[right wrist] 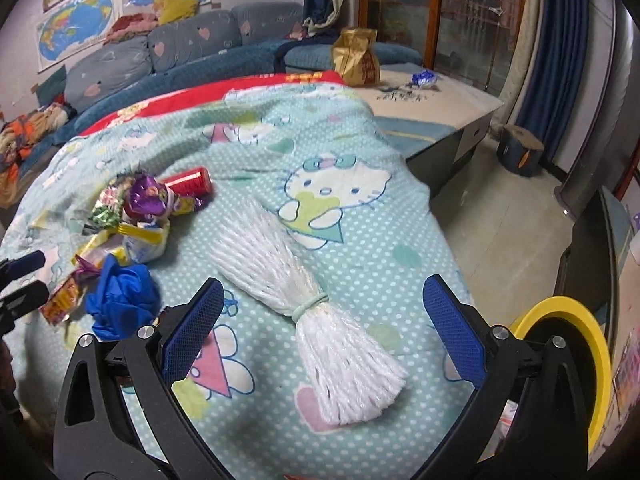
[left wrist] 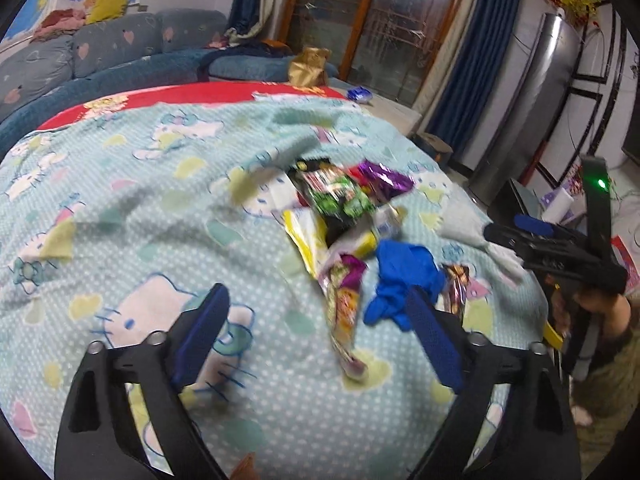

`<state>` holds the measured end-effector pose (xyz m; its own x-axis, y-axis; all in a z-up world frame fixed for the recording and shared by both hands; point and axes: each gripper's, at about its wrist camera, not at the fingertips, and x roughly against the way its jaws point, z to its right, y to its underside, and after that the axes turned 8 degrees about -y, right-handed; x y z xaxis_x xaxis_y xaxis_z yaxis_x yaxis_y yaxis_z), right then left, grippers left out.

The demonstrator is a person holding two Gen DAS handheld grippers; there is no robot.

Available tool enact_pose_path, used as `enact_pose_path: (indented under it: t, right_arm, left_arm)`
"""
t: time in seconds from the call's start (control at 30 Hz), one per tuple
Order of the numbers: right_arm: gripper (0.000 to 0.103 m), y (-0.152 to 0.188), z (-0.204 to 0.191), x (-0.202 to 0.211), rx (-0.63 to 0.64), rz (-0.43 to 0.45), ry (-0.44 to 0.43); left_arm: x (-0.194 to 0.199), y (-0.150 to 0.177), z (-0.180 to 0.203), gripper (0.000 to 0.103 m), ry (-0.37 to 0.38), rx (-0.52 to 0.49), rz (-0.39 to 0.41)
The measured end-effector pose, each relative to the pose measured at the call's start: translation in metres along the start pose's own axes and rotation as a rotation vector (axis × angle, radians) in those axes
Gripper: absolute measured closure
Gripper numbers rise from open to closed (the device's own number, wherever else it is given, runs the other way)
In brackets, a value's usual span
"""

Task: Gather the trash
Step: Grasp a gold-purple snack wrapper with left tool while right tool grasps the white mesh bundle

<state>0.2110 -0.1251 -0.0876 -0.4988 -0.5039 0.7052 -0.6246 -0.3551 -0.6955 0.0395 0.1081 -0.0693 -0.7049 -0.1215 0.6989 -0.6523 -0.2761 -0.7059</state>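
A heap of shiny snack wrappers (left wrist: 340,200) lies on a teal cat-print blanket (left wrist: 160,200), with a crumpled blue glove (left wrist: 404,276) beside it. My left gripper (left wrist: 316,298) is open, hanging over a long purple and yellow wrapper (left wrist: 344,312) that lies between its fingers untouched. My right gripper (right wrist: 323,283) is open too, astride a white foam net bundle (right wrist: 316,312) tied with a green band. In the right wrist view the wrappers (right wrist: 136,208), a red tube (right wrist: 192,180) and the blue glove (right wrist: 120,300) sit to the left. The right gripper (left wrist: 552,244) shows at the right of the left wrist view.
A yellow bin (right wrist: 568,340) with a dark liner stands at the blanket's right edge. A gold bag (right wrist: 356,60) and a blue wrapper (right wrist: 424,78) rest on a low table (right wrist: 440,108) behind. A blue sofa (right wrist: 180,48) runs along the back. A small stool (right wrist: 520,152) stands on the floor.
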Motion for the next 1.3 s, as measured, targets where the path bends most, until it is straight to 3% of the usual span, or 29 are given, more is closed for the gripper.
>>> enact_pose_path:
  t: [0.13,0.2,0.37,0.47,0.57,0.87,1.3]
  right_arm:
    - [0.016,0.005,0.003,-0.009,-0.028,-0.025,-0.027]
    - [0.024,0.009,0.006,-0.013,-0.052,-0.044,-0.045]
    - [0.064,0.019,0.006,-0.015,-0.075,-0.063,-0.076]
    - [0.078,0.023,0.006,-0.011,-0.084,-0.064,-0.090]
    - [0.081,0.028,0.005,-0.005,-0.099,-0.059,-0.099]
    - [0.083,0.040,0.001,0.012,-0.140,-0.044,-0.121]
    - [0.084,0.043,-0.014,0.043,-0.102,0.010,-0.143]
  left_arm:
    - [-0.004,0.006,0.006,0.031,0.022,-0.013,-0.029]
    - [-0.005,0.008,0.008,0.039,0.035,-0.013,-0.039]
    - [-0.010,0.012,0.013,0.060,0.039,-0.027,-0.061]
    - [-0.012,0.014,0.010,0.076,0.041,-0.014,-0.072]
    - [-0.012,0.016,0.010,0.088,0.055,-0.009,-0.076]
    - [0.002,0.013,0.013,0.090,0.084,-0.021,-0.030]
    - [0.024,-0.009,0.025,0.090,0.107,-0.044,0.059]
